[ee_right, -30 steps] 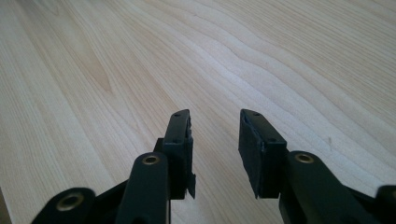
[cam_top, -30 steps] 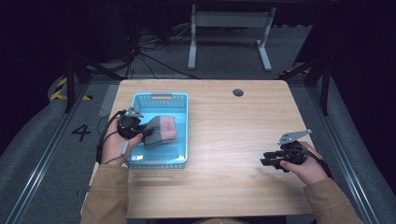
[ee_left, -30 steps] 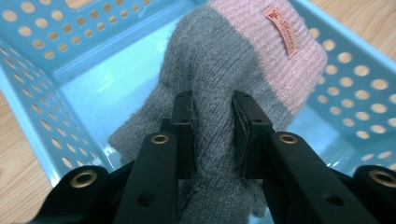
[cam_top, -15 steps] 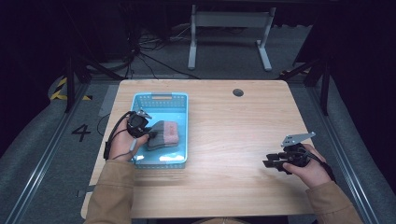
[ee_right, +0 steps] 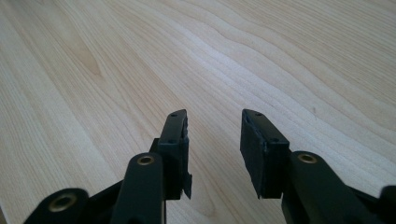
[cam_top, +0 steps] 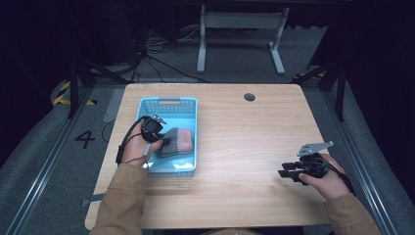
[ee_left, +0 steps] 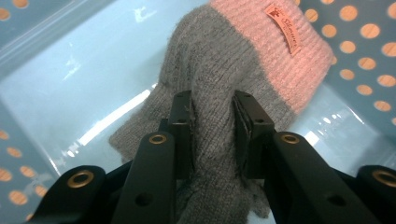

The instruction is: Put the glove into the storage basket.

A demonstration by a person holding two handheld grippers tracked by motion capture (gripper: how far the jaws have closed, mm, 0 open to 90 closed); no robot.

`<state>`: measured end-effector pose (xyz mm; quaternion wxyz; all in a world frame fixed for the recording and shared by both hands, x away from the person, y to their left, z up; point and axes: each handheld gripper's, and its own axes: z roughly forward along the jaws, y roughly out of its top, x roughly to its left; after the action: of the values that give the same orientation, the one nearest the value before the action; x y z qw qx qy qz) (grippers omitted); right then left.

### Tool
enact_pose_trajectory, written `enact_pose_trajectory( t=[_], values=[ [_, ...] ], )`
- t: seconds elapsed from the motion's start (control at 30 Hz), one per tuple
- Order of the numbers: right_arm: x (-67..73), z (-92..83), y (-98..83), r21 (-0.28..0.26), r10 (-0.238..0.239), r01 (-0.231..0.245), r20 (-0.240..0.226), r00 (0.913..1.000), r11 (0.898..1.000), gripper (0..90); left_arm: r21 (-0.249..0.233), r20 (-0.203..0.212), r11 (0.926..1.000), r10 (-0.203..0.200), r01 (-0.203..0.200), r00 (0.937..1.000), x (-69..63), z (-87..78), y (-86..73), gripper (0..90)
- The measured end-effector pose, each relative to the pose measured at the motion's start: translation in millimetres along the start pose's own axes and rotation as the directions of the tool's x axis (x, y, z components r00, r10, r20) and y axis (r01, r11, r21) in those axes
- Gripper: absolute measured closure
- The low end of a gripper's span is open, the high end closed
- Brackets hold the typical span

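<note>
**Left gripper straddles a knit glove in the blue basket**

The grey knitted glove with a pink ribbed cuff [cam_top: 177, 142] lies flat on the floor of the light-blue perforated plastic basket [cam_top: 169, 103], which sits on the pale wooden surface [cam_top: 244, 147] toward nine o'clock. The left gripper [cam_top: 165, 141] reaches into the basket from the glove's grey end. In the left gripper view its black fingers [ee_left: 181, 123] stand a little apart with a ridge of grey knit [ee_left: 212, 116] rising between them — the pads press the wool on both sides, though I cannot tell whether the grip is firm yet.

The glove's long axis runs straight away from those fingers, toward twelve o'clock in the left gripper view: grey body nearest, pink cuff [ee_left: 275, 51] with its small sewn label [ee_left: 282, 29] at the far end, close to the basket's dotted wall. So the hold sits on the grey body, well short of the cuff.

The right gripper [cam_top: 288, 173] rests well apart near four o'clock on the surface, its fingers [ee_right: 173, 140] spread over bare wood and holding nothing. The left hand is clearly the nearer one, and any lift would likely start there — the cuff end would probably hang below the pinched knit.
</note>
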<state>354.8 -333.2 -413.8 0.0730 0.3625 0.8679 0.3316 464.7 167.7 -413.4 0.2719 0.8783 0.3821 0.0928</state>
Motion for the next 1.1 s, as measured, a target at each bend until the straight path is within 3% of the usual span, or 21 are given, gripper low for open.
enact_pose_trajectory(
  t=[0.33, 0.47, 0.57, 0.6, 0.67, 0.87, 1.07, 1.1],
  values=[
    [0.2, 0.4, -1.2, -0.006, -0.002, 0.002, 0.0, 1.0, 1.0, 62.0, 0.015, -0.007, 0.9998, 0.015, -0.014, 0.9999, 1.0, 9.0, 0.8, 70.9],
    [1.3, -0.5, -0.5, -0.011, -0.01, 0.01, -0.003, 0.9999, 1.0, 61.7, 0.017, -0.021, 0.9997, 0.016, -0.016, 0.9996, 1.1, 11.0, 0.7, 65.7],
    [1.6, -0.7, 0.3, -0.012, -0.014, 0.014, -0.002, 0.9999, 1.0, 61.5, -0.002, -0.033, 0.9998, 0.022, -0.022, 0.9992, 1.8, 10.9, 0.8, 56.0],
    [1.8, -0.3, 0.7, -0.012, -0.012, 0.012, -0.002, 0.9999, 1.0, 61.3, -0.046, -0.074, 0.9976, 0.048, -0.052, 0.9961, 0.4, 10.1, 1.4, 52.7],
    [1.2, 0.7, 1.1, -0.01, -0.012, 0.012, 0.003, 0.9999, 1.0, 60.9, -0.085, -0.098, 0.9938, 0.062, -0.071, 0.9932, -1.6, 7.9, 2.7, 48.4],
    [1.0, 2.4, 4.0, -0.01, -0.017, 0.017, -0.003, 0.9998, 1.0, 60.5, -0.131, -0.074, 0.9897, 0.049, -0.059, 0.996, -12.7, -4.9, 6.1, 46.1],
    [0.7, 6.5, 9.4, -0.01, -0.024, 0.024, -0.011, 0.9996, 1.0, 60.0, -0.179, -0.016, 0.9829, 0.039, -0.041, 0.9991, -30.4, -26.8, 6.5, 45.7],
    [0.3, 7.4, 10.3, -0.011, -0.028, 0.027, -0.012, 0.9995, 1.0, 59.9, -0.182, -0.003, 0.9819, 0.052, -0.052, 0.9986, -35.5, -31.0, 6.8, 45.6]
  ],
)
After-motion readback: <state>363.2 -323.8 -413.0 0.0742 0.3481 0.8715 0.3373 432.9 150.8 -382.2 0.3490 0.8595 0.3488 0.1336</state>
